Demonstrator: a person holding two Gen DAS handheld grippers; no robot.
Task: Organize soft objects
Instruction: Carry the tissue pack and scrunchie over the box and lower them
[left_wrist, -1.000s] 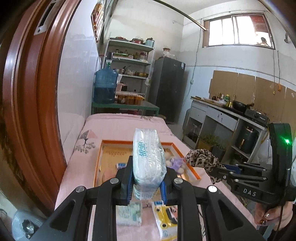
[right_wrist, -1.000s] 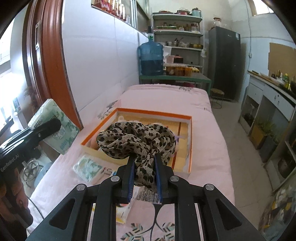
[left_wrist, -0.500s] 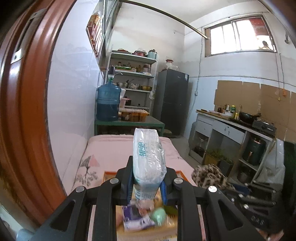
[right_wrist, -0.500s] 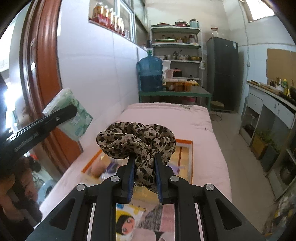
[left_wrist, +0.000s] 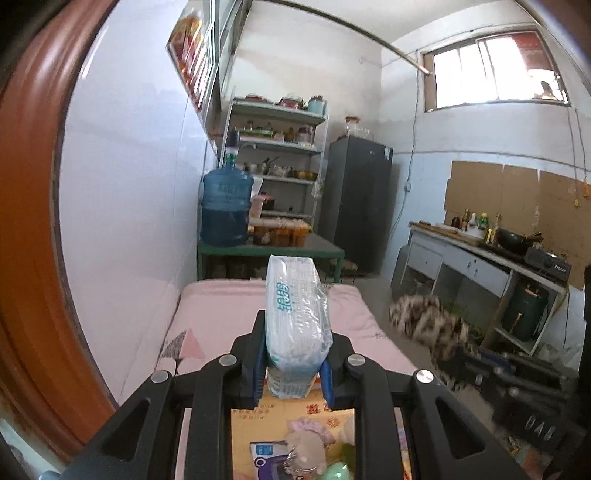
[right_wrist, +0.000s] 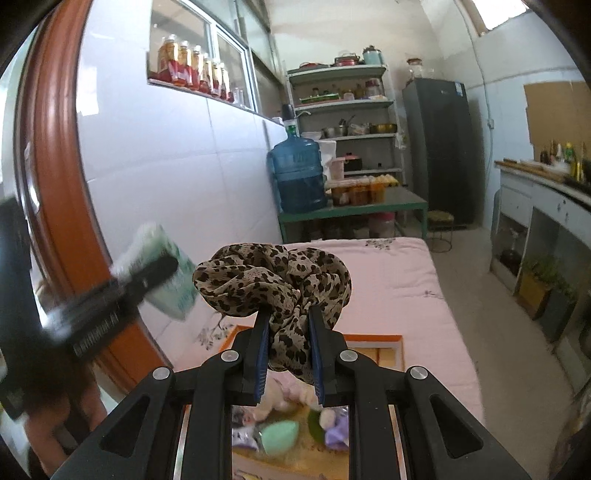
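Two grippers hang above the near end of a pink-covered bed (left_wrist: 229, 306), each closed on a soft item. Close on the left a white wall (left_wrist: 122, 206) and a rounded orange-brown door frame (left_wrist: 29, 229) hem the bed in; on the right a bare strip of floor (right_wrist: 476, 273) runs between the bed's edge and a grey counter (left_wrist: 461, 258). At the far end a green table (right_wrist: 354, 210) carrying a blue water jug (right_wrist: 297, 173) stands against the foot of the bed, with shelves and a dark fridge (left_wrist: 356, 199) behind it.

Between its blue pads, the left gripper (left_wrist: 293, 365) clamps a plastic-wrapped tissue pack (left_wrist: 293, 321), which stands upright and reaches well past the fingertips. Gathered at its lower folds, a leopard-print scrunchie (right_wrist: 273, 284) is pinched by the right gripper (right_wrist: 288, 354); the ruffled ring spreads wide above and to both sides of the fingers (right_wrist: 258, 350).

Below both grippers lies an orange-rimmed tray (right_wrist: 373, 338) on the bed, holding small soft things: a mint-green sponge (right_wrist: 277, 435) and a lilac piece (right_wrist: 338, 432), among others that are blurred.
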